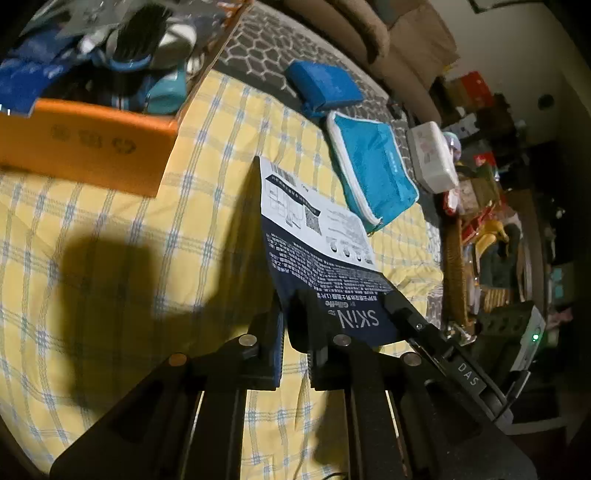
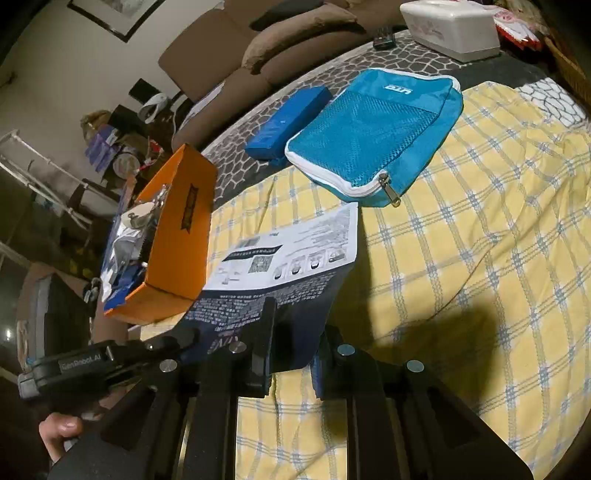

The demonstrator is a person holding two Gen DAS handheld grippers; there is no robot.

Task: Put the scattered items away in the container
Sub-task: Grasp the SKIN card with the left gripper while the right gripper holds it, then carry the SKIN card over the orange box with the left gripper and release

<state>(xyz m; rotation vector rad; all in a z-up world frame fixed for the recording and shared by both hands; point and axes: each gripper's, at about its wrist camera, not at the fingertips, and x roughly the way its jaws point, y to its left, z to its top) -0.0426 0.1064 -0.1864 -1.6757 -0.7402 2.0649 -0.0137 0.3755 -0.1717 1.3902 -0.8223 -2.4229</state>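
Note:
A flat navy and white razor package (image 1: 314, 229) hangs above the yellow checked cloth, held by both grippers. My left gripper (image 1: 293, 332) is shut on its navy lower edge. The right gripper (image 1: 402, 314) pinches the same edge from the right side. In the right wrist view the package (image 2: 288, 254) lies between the fingers of my right gripper (image 2: 295, 332), which is shut on it, and the left gripper (image 2: 177, 341) clamps its left corner. The orange box (image 1: 92, 140) (image 2: 177, 229), which holds several items, stands just left of the package.
A teal mesh pouch (image 1: 373, 173) (image 2: 369, 136) and a blue box (image 1: 321, 85) (image 2: 288, 122) lie beyond the package. A white tissue box (image 1: 432, 155) (image 2: 450, 26) sits farther back. A hand (image 2: 59, 432) grips the left tool. Brown sofa cushions (image 2: 295, 33) lie behind.

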